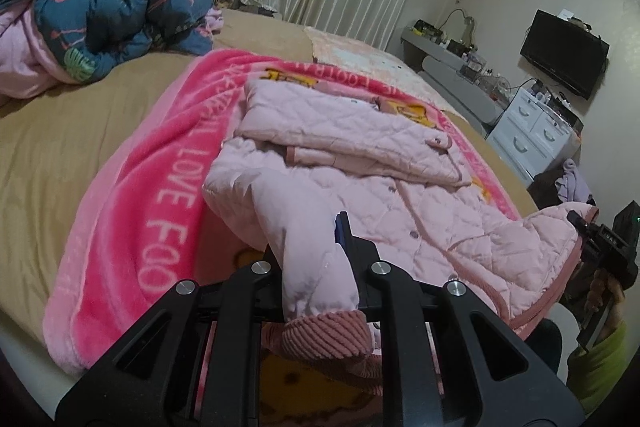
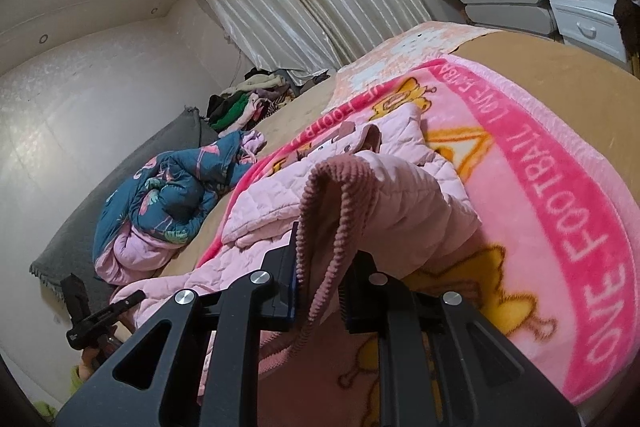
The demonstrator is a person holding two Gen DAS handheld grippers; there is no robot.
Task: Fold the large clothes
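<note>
On the bed (image 1: 60, 131), tan-sheeted, over a plush pink blanket (image 1: 132, 187) with white lettering: one quilted pale-pink jacket (image 1: 360, 131), puffy, slick-faced, partly folded, its near end raised. Left tongs (image 1: 316, 259) pinch a sleeve above its ribbed corduroy cuff (image 1: 324, 337); right tongs (image 2: 320, 275) pinch the ribbed hem edge (image 2: 340, 203). Risk, as judged: slippery padding may slide from either thin pinch, or uneven lifting drags the folded upper layers askew.
</note>
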